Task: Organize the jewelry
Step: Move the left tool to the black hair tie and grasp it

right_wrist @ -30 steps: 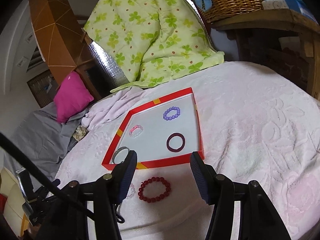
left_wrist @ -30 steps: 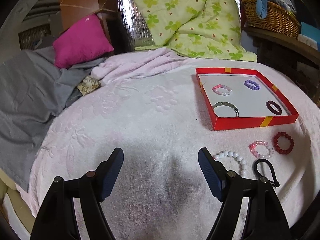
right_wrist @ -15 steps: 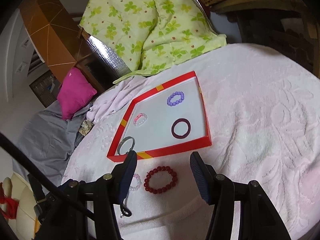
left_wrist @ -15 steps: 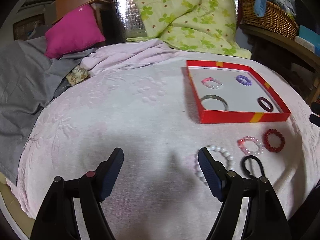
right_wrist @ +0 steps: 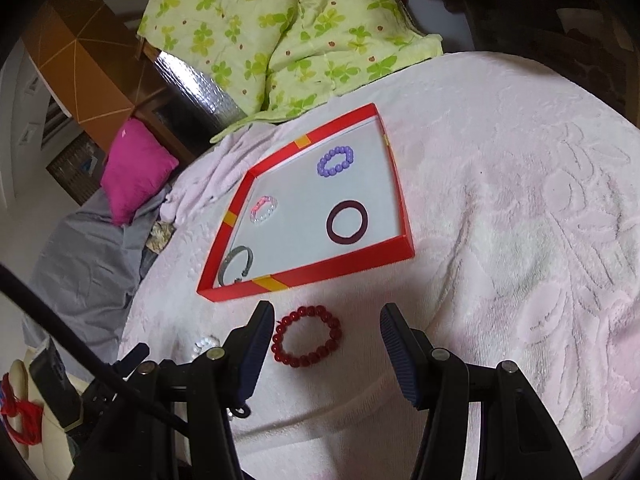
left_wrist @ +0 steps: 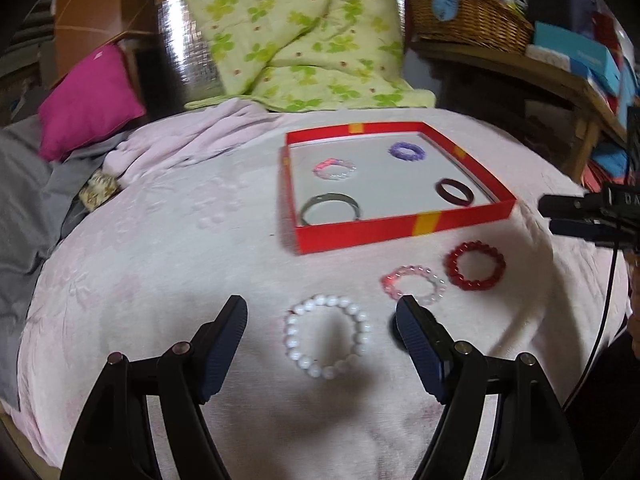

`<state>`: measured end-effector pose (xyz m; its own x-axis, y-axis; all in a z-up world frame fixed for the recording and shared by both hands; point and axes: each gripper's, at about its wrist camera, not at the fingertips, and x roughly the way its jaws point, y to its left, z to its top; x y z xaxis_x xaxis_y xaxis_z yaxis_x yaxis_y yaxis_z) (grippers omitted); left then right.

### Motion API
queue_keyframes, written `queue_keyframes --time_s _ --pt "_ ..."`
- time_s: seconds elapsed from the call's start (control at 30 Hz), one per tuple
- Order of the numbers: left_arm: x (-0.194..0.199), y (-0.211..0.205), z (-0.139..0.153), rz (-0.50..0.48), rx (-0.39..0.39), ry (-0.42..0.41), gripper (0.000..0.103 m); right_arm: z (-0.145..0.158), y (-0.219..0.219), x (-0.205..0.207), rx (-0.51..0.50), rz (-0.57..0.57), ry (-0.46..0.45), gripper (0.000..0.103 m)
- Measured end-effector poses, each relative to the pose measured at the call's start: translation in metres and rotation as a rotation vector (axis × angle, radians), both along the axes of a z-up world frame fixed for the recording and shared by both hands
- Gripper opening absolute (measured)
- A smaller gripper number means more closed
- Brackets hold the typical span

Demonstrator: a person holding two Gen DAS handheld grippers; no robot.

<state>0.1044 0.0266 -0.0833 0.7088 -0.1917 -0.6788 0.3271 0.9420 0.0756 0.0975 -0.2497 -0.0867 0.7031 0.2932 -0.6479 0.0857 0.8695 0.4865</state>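
Note:
A red tray point(left_wrist: 400, 229) point(right_wrist: 308, 271) on the pale pink blanket holds a purple bead bracelet point(left_wrist: 406, 151), a pink bead bracelet point(left_wrist: 334, 169), a grey bangle point(left_wrist: 330, 208) and a dark maroon bangle point(left_wrist: 455, 192). In front of the tray lie a white bead bracelet point(left_wrist: 327, 336), a pink-clear bead bracelet point(left_wrist: 413, 285) and a red bead bracelet point(left_wrist: 475, 265) point(right_wrist: 306, 337). My left gripper point(left_wrist: 320, 316) is open, its jaws either side of the white bracelet. My right gripper point(right_wrist: 327, 320) is open, above the red bracelet.
A green quilt point(left_wrist: 296, 36), a magenta pillow point(left_wrist: 86, 100) and grey cloth point(left_wrist: 20, 208) lie at the back and left. A wicker basket point(left_wrist: 468, 12) stands on a wooden shelf at the right. A black loop point(left_wrist: 394, 330) is partly hidden behind my left gripper's right finger.
My left gripper has swung right, so the white bracelet now lies between its jaws. My right gripper has moved down and forward over the red bracelet.

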Motion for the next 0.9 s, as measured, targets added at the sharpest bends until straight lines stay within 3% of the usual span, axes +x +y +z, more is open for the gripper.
queue_keyframes --time_s 0.1,0.37,0.9 --pt "-0.001 -0.008 -0.003 -0.016 0.020 0.005 0.078 -0.002 -0.001 0.000 -0.006 -0.006 0.009 0.060" --pt "-0.008 -0.020 -0.003 -0.073 -0.025 0.034 0.078 -0.004 -0.003 0.002 -0.006 -0.011 0.031 0.060" --pt "-0.019 -0.050 -0.019 -0.135 0.063 0.056 0.078 -0.007 -0.001 0.004 -0.002 -0.019 0.042 0.060"
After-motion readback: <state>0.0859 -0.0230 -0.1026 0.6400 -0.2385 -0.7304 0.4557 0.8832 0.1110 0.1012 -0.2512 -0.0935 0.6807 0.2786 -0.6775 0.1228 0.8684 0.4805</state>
